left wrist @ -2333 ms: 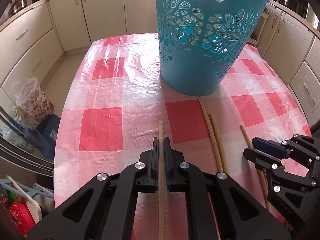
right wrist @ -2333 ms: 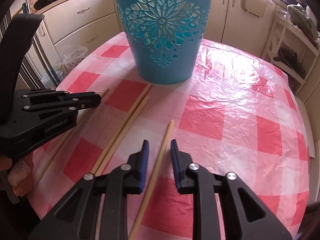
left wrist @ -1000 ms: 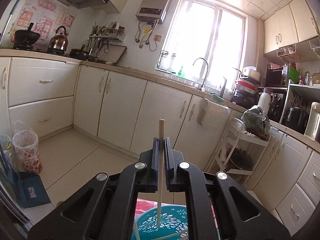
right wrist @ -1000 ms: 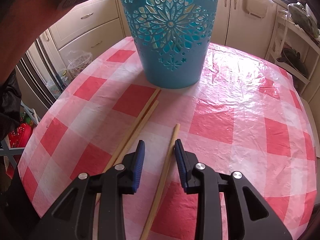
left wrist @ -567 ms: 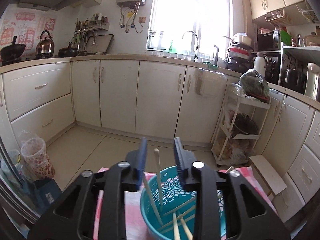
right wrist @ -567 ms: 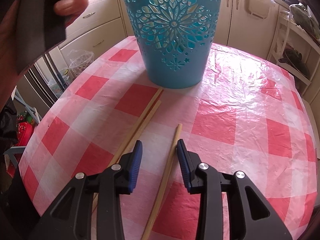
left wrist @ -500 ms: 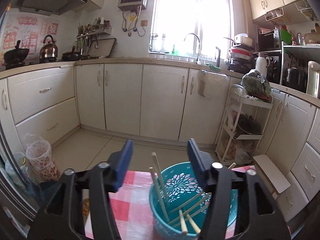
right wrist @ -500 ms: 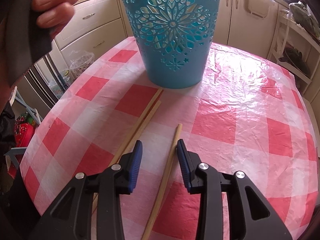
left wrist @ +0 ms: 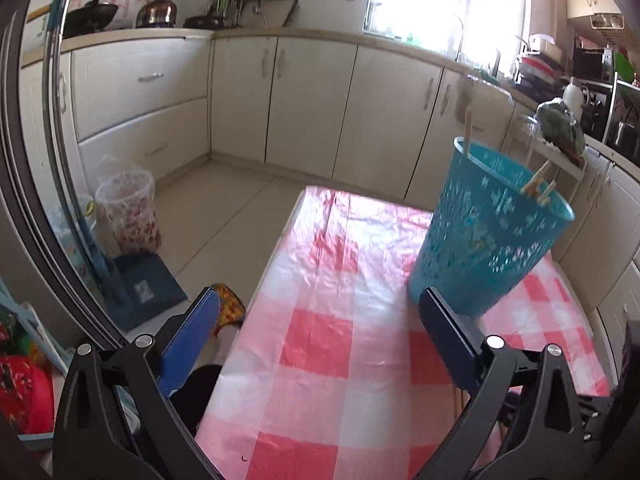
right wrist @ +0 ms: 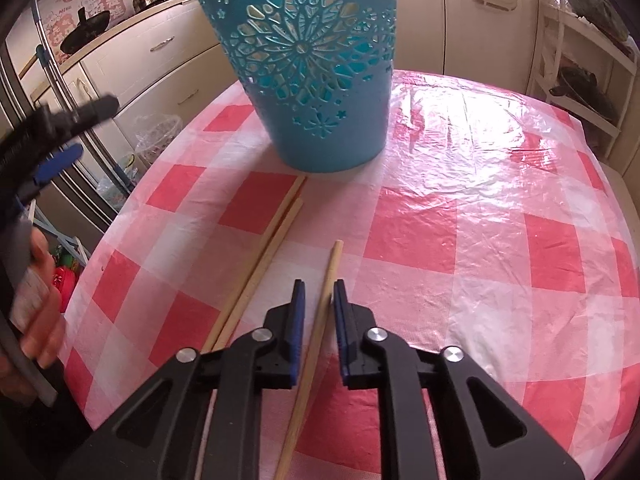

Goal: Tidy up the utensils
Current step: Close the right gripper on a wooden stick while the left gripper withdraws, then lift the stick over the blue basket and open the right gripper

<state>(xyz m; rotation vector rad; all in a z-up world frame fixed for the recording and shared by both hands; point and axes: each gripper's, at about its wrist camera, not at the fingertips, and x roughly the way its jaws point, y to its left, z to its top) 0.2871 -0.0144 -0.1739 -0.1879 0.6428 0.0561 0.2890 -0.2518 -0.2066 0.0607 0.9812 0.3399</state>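
Observation:
A blue perforated basket (left wrist: 488, 232) (right wrist: 316, 68) stands on the red-and-white checked table (left wrist: 332, 352) (right wrist: 460, 220), with several wooden chopsticks (left wrist: 467, 128) leaning inside. My left gripper (left wrist: 320, 312) is wide open and empty, above the table's left edge. It also shows in the right wrist view (right wrist: 64, 136). My right gripper (right wrist: 318, 292) is open, low over the table, its jaws either side of a single chopstick (right wrist: 320, 316). Two more chopsticks (right wrist: 268, 248) lie side by side to its left.
Cream kitchen cabinets (left wrist: 280, 100) run along the back wall. On the floor left of the table are a clear patterned bin (left wrist: 128, 212) and a dark blue dustpan (left wrist: 144, 288). A white rack (right wrist: 580, 72) stands at the right.
My left gripper let its chopstick go into the basket, opened wide, then dropped and swung left toward the table's edge. My right gripper moved forward along the single chopstick and narrowed around it.

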